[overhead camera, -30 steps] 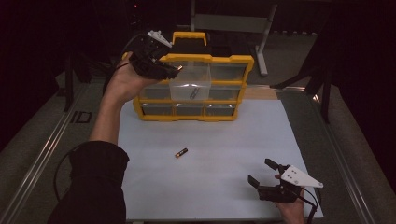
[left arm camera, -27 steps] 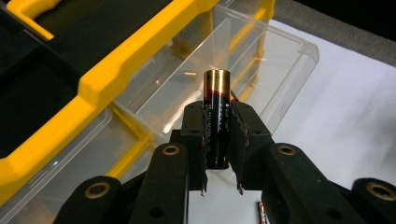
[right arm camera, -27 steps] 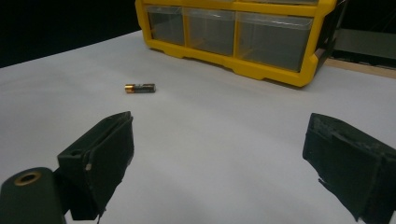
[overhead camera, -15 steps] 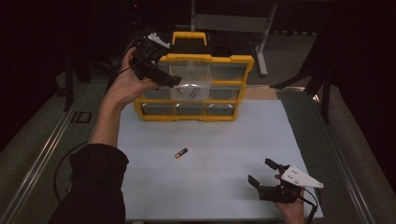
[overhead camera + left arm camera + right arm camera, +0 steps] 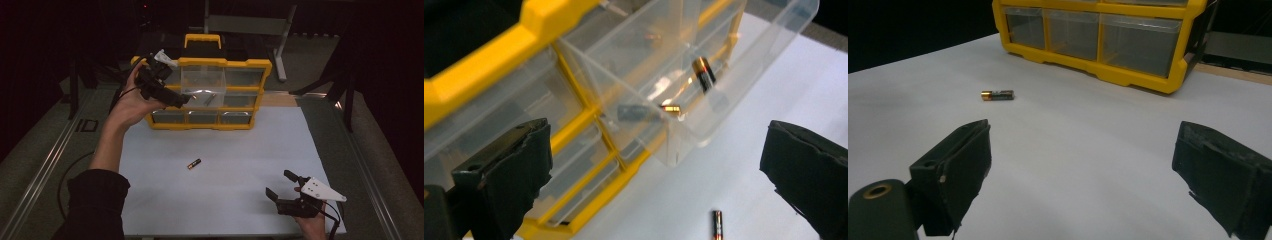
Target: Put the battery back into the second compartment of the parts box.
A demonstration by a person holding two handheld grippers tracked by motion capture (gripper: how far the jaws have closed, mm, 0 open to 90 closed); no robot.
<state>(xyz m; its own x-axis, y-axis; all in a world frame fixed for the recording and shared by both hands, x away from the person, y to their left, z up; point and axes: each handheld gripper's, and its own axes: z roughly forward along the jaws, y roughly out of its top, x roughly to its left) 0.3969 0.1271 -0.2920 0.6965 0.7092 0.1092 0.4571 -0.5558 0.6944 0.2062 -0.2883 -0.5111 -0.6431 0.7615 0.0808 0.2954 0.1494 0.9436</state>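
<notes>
A yellow organizer (image 5: pixel 225 62) with clear drawers stands at the back of the white table. One upper drawer (image 5: pixel 202 80) is pulled out, with a battery (image 5: pixel 704 73) and other small cells lying in it. My left gripper (image 5: pixel 177 102) hovers at the drawer's left front. Its jaws have just been opening and stand open (image 5: pixel 656 132) with nothing between them. Another battery (image 5: pixel 194 163) lies loose on the table. My right gripper (image 5: pixel 280 183) rests open near the front right, pointing toward that battery (image 5: pixel 997 95).
The organizer's bottom row of drawers (image 5: pixel 1073 32) is closed. A grey metal stand (image 5: pixel 280 45) rises behind the organizer. The white table top (image 5: pixel 240 145) ends in rails on the left and right.
My left gripper has come down beside the pulled-out drawer and its jaws now stand apart. The right gripper and the loose battery have not moved.
</notes>
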